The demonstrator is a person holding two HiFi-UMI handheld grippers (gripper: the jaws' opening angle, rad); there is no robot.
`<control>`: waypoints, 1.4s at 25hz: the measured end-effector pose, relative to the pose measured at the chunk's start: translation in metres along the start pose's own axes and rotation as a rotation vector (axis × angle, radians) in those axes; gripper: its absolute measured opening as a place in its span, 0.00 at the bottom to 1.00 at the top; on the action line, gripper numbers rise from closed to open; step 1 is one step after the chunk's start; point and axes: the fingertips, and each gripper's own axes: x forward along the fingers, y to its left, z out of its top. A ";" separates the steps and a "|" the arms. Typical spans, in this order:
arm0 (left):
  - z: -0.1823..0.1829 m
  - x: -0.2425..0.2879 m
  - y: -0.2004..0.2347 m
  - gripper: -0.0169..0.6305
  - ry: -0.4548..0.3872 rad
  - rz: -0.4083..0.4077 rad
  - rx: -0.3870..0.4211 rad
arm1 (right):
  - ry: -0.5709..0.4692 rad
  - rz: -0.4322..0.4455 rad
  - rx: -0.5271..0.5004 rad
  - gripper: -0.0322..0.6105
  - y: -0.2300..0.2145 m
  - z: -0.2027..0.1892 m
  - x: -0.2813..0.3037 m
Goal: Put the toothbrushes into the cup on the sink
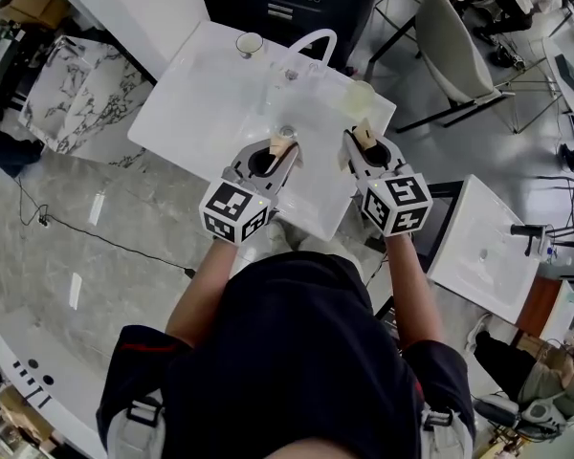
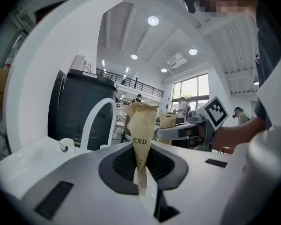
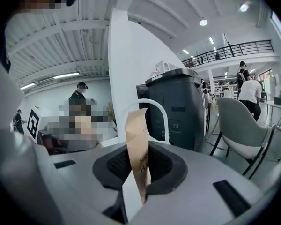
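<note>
2 tools hover side by side over 1 white sink point(image 1: 196, 103), a glossy slab with rounded corners and a shallow basin. The left tool point(image 1: 283, 146) and the right tool point(image 1: 364, 134) are both clenched on nothing. In the left gripper view the 2 jaws meet in 1 tapering tip wrapped in crinkled tan tape printed "END". In the right gripper view the 2 jaws likewise press together under smoother tan tape with faint writing. Each tool's body is matte grey plastic with a dark oval recess around the jaws. There are 2 boxy marker blocks patterned in black and white squares, the left cube point(image 1: 235, 210) and the right cube point(image 1: 398, 203). 2 cups stand on the sink: 1 small round white cup point(image 1: 250, 43) at the back left edge, and 1 pale yellowish cup point(image 1: 361, 94) on the right side, just beyond the right tool. 1 white faucet point(image 1: 311, 38), a smooth arched tube, rises at the back between them. The toothbrushes cannot be made out in any view.
</note>
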 end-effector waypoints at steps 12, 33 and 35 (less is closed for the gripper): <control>0.002 0.039 0.000 0.08 0.018 0.006 -0.003 | 0.010 0.000 0.031 0.17 -0.042 -0.001 0.009; -0.005 0.103 0.011 0.08 0.071 0.088 -0.042 | -0.004 0.071 0.047 0.17 -0.112 0.021 0.046; -0.007 0.105 0.013 0.08 0.077 0.098 -0.049 | -0.004 0.082 0.048 0.17 -0.115 0.023 0.051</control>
